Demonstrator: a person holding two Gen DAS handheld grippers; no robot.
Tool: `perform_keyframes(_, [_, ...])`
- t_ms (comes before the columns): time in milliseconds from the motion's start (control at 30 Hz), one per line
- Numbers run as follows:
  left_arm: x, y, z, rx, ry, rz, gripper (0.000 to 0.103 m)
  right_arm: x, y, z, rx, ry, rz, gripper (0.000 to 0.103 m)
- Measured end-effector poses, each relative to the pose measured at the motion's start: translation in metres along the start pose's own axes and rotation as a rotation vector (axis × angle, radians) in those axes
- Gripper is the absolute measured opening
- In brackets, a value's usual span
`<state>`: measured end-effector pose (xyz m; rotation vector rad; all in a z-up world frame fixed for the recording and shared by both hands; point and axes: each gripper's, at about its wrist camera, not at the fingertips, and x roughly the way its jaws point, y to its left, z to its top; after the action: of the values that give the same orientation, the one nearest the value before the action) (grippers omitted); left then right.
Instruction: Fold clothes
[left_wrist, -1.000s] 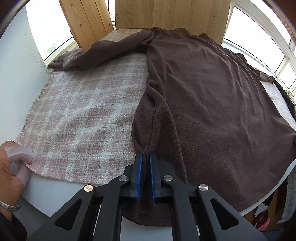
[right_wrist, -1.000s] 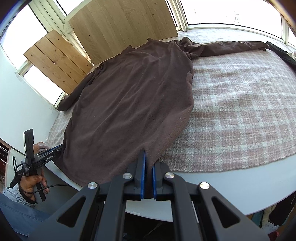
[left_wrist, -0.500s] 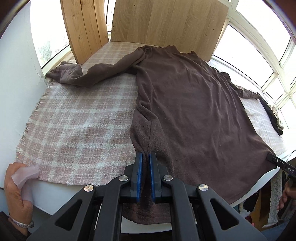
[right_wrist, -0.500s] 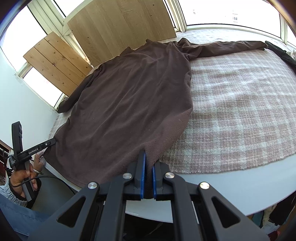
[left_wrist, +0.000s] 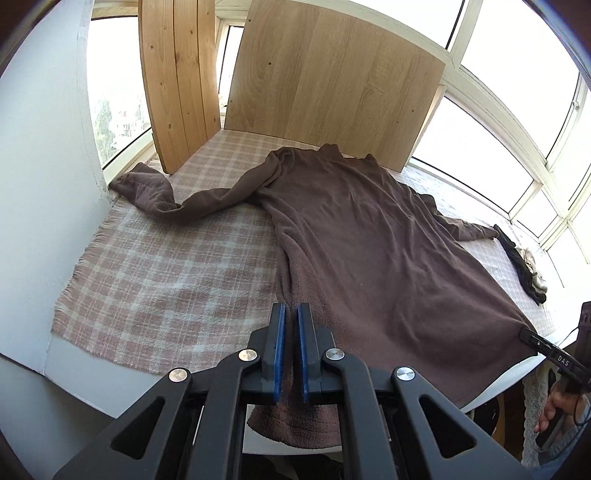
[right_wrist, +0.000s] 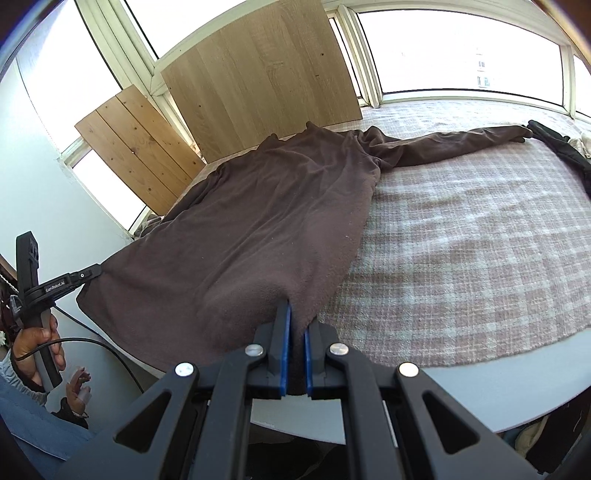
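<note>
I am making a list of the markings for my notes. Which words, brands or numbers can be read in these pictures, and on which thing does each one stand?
"GenRobot.AI": white letters on the black arm of the left gripper, seen from the right wrist camera.
"DAS": white letters on the black arm of the right gripper, seen from the left wrist camera; the arm runs out of the picture, so more letters may follow.
No readable text shows on the brown garment, plaid blanket or wooden boards.

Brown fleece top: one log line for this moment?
brown fleece top flat on plaid blanket | left hand-held gripper shut on hem | right hand-held gripper shut on hem
</note>
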<state>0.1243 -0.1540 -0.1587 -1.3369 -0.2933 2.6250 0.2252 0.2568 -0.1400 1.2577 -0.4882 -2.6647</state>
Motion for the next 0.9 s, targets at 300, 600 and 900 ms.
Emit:
perform_keyframes(300, [0.001, -0.014, -0.060, -0.050, 0.041, 0.028, 0.006, -0.040, -0.040, -0.037, 0.017, 0.023, -0.013, 0.006])
perform_keyframes(600, [-0.001, 0.018, -0.103, -0.046, 0.026, 0.137, 0.001, -0.028, -0.055, -0.096, 0.101, 0.101, -0.075, 0.006])
perform_keyframes(900, [0.024, 0.004, -0.130, 0.044, 0.041, 0.271, 0.084, 0.012, -0.059, -0.066, -0.098, 0.141, -0.235, 0.052])
